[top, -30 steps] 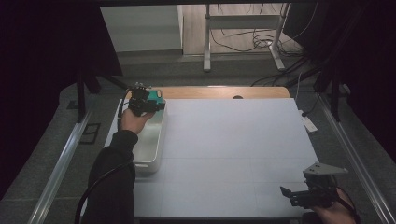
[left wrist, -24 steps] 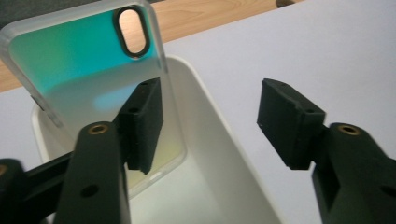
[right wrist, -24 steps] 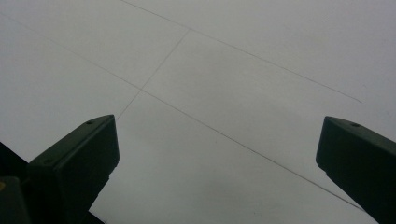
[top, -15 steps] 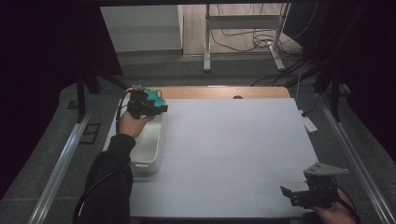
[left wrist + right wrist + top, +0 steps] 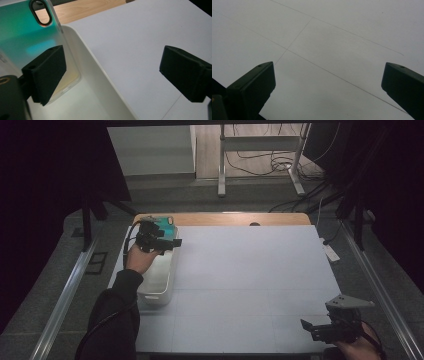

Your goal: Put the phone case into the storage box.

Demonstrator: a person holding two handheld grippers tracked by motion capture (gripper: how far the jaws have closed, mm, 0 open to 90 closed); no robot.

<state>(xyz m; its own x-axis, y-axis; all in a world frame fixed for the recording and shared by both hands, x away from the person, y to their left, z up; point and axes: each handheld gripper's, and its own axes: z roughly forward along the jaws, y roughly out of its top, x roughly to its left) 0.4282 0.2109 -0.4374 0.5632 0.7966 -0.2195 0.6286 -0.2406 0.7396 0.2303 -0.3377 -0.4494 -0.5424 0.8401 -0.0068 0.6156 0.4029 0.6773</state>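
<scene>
While my left gripper [image 5: 167,243] hangs over the far end of the white bin [image 5: 159,287], it has shifted a little toward the table's middle compared with a second ago: the jaws now reach out past the bin's right rim rather than sitting square above it. My read is that I am lining up on the phone case [image 5: 30,37], not yet taking it.

Left jaws: spread wide, nothing between them. In the left gripper view the teal, translucent case leans against the bin's inner wall [image 5: 100,75], upright-ish, camera cutout at top. One jaw sits just in front of the case; whether it touches, I cannot tell. The other jaw hovers over the white mat [image 5: 140,40], outside the bin.

Right gripper [image 5: 330,329]: unmoved at the near right corner, jaws wide apart, empty, over bare mat.
</scene>
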